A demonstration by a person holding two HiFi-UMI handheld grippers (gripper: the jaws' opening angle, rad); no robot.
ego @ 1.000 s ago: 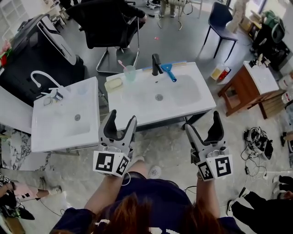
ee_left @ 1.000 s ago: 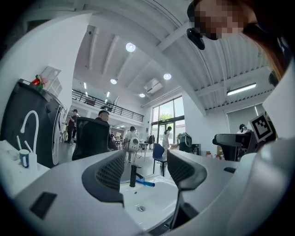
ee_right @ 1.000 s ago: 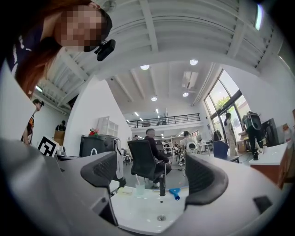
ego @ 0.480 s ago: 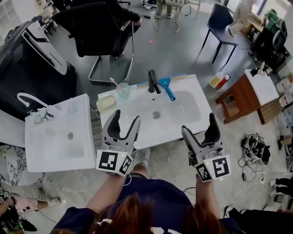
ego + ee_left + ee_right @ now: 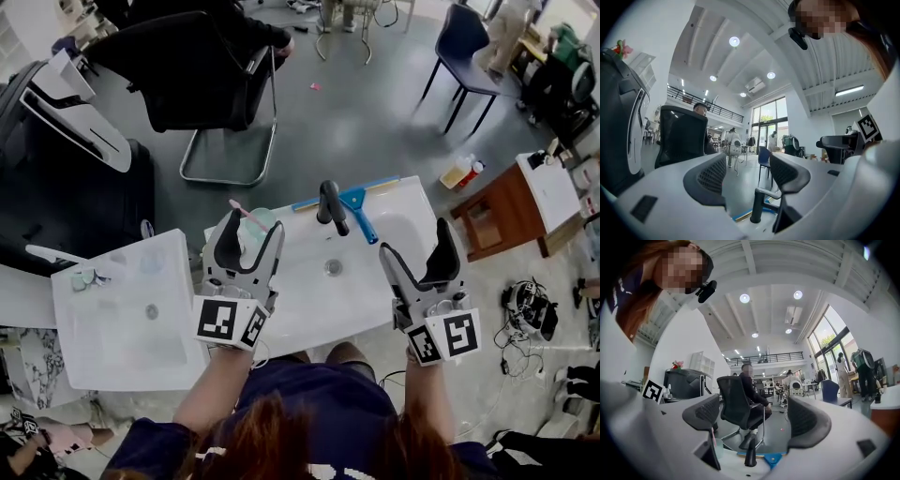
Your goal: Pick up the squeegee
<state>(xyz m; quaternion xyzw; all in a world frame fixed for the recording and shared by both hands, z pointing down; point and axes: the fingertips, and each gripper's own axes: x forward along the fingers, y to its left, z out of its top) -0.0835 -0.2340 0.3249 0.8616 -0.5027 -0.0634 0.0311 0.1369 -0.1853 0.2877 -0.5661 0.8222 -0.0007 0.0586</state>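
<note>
The squeegee (image 5: 356, 200) has a blue handle and a long thin blade, and it lies along the far rim of the white sink (image 5: 309, 309), just right of the black faucet (image 5: 329, 205). Its blue head shows low in the right gripper view (image 5: 774, 458) and as a blue strip in the left gripper view (image 5: 744, 215). My left gripper (image 5: 247, 238) is open over the sink's left part, near a pale cup (image 5: 255, 225) with a pink toothbrush. My right gripper (image 5: 417, 250) is open at the sink's right edge, nearer than the squeegee. Both hold nothing.
A second white basin (image 5: 122, 314) stands at the left. A black office chair (image 5: 202, 70) with a seated person is beyond the sink. A brown side table (image 5: 520, 206) is at the right, with bottles (image 5: 464, 172) on the floor beside it and cables (image 5: 530, 305) further right.
The view has shifted forward, so the sink sits lower and closer and both grippers now reach over it. Both have stayed open.
</note>
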